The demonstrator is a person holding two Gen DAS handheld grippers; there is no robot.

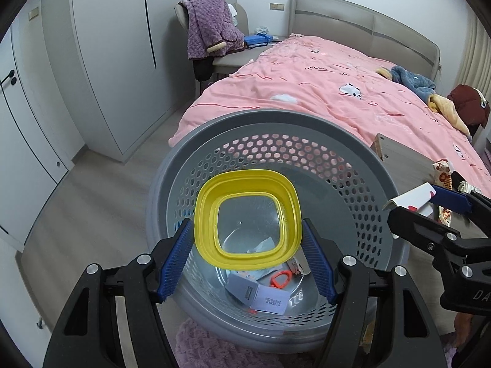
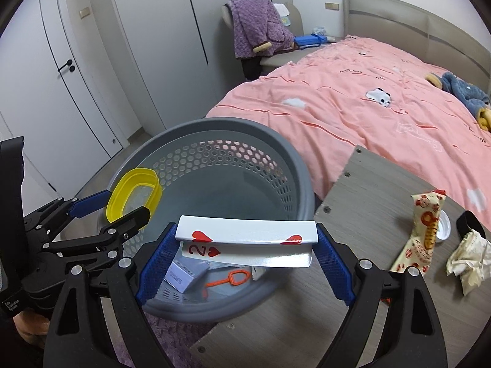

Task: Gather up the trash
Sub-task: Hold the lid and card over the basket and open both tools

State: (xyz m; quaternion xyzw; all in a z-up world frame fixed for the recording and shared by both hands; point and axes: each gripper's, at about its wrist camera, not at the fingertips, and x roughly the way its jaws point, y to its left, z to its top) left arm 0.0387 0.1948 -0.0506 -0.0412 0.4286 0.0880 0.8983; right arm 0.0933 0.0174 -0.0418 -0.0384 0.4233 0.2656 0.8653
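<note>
Yellow square lid [image 1: 247,217] with a clear middle, pinched flat between the left gripper [image 1: 245,260] pads, right over the grey perforated basket [image 1: 276,122]. Beside it, the right gripper [image 2: 245,260] clamps a folded two-of-hearts card [image 2: 245,234] at both ends, above the basket's near rim

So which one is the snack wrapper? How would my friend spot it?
Find the pink bed, then the grey wooden table beside it. The snack wrapper lies there, cream with red and orange cartoon prints, longer and brighter than the plain crumpled tissue next to it.
</note>
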